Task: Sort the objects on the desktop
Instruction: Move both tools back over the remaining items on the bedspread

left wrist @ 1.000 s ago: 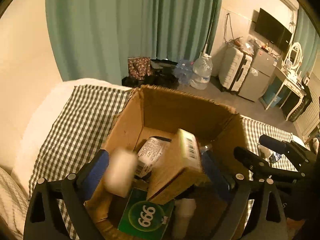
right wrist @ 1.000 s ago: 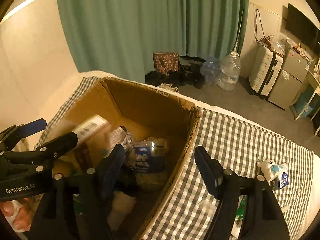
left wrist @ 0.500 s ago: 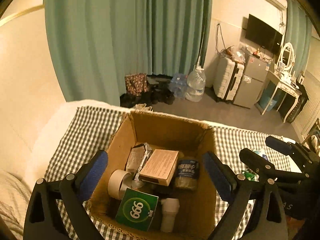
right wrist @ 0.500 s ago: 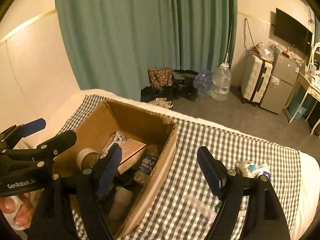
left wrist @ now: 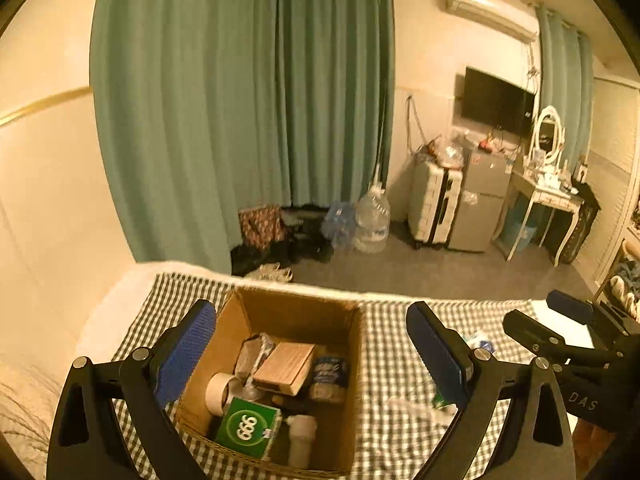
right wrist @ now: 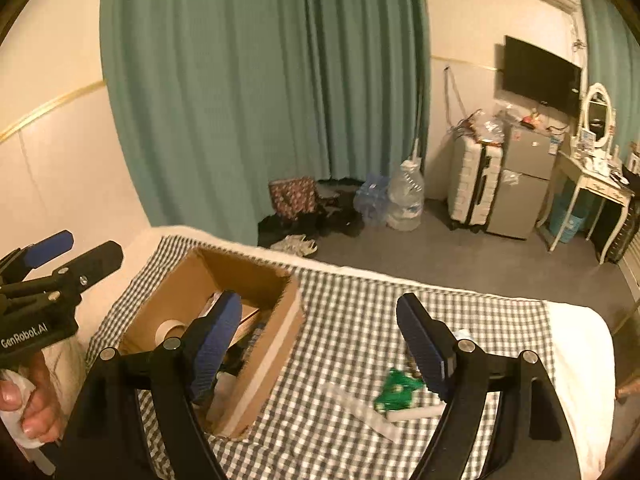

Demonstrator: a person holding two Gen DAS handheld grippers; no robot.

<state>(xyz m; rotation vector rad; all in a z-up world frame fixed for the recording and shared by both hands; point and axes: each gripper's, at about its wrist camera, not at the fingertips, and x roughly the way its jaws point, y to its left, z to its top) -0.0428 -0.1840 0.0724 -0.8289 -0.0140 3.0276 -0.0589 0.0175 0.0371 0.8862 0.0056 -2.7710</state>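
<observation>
On my left, the left gripper [left wrist: 308, 354] is above the cardboard box [left wrist: 352, 392]; its blue-padded jaws stand wide apart with nothing between them. In the right wrist view I see the same gripper at the left edge, held by a hand [right wrist: 28, 408].

The cardboard box stands on the checked cloth [left wrist: 396, 440] and is open at the top. Inside it I see, from left to right: a roll of tape [left wrist: 219, 392]; a green packet marked 999 [left wrist: 248, 427] at the near wall; a brown carton [left wrist: 285, 368] lying tilted on the other contents; a white bottle [left wrist: 301, 434] just right of the green packet; and a dark-labelled bottle [left wrist: 328, 378] against the right wall.

To the right of the box, loose items lie on the cloth, well apart from it: a clear plastic wrapper [right wrist: 356, 406], a green sachet [right wrist: 398, 392] and a white tube [right wrist: 416, 414] touching the sachet's near edge.

The right gripper [right wrist: 320, 344] is over the cloth between the box and these items. Its jaws are opening, and no object is between them.
</observation>
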